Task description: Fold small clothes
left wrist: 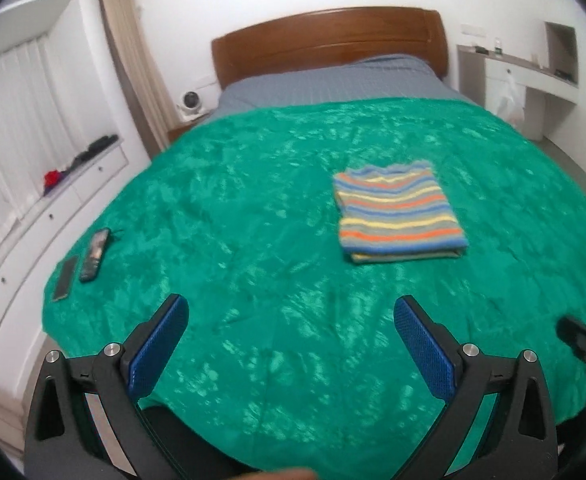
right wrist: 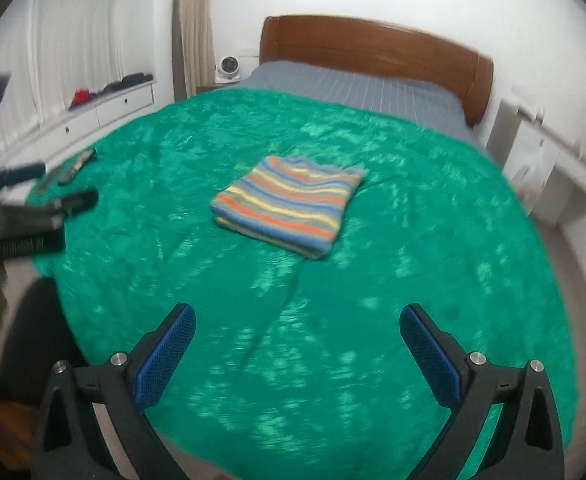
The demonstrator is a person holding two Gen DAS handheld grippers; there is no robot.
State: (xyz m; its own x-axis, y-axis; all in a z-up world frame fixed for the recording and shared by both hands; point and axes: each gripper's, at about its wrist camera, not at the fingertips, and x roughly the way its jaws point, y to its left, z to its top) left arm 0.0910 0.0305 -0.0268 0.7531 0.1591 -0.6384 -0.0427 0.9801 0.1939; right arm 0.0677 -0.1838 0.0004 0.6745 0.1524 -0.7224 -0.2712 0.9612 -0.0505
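Along the left edge of the bed (left wrist: 253, 208) a ledge (left wrist: 65, 196) with drawers ran under white curtains (left wrist: 9, 120), with dark and red items (left wrist: 53, 178) lying on top. Two phones (left wrist: 95, 254) lay on the green blanket (left wrist: 253, 280) close to that left edge, well apart from everything else. The left claw (left wrist: 289, 336) hung over the near part of the blanket, jaws spread wide, nothing between its blue pads (left wrist: 155, 350). The blanket ahead of it was bare up to the shirt, leaving open room.

The shirt (left wrist: 399, 212), striped in blue, orange and yellow, lay folded into a neat rectangle on the blanket, right of centre in the left view and near the middle in the right view (right wrist: 289, 204). Its folded edges sat flat, clear of both claws. Beyond it the blanket ended at a grey sheet (left wrist: 333, 80) below a wooden headboard (left wrist: 329, 40).

The right claw (right wrist: 297, 344) also stood wide open and empty over the near blanket, short of the shirt. Right of the bed a strip of floor (left wrist: 573, 160) separated it from a white desk (left wrist: 533, 76).
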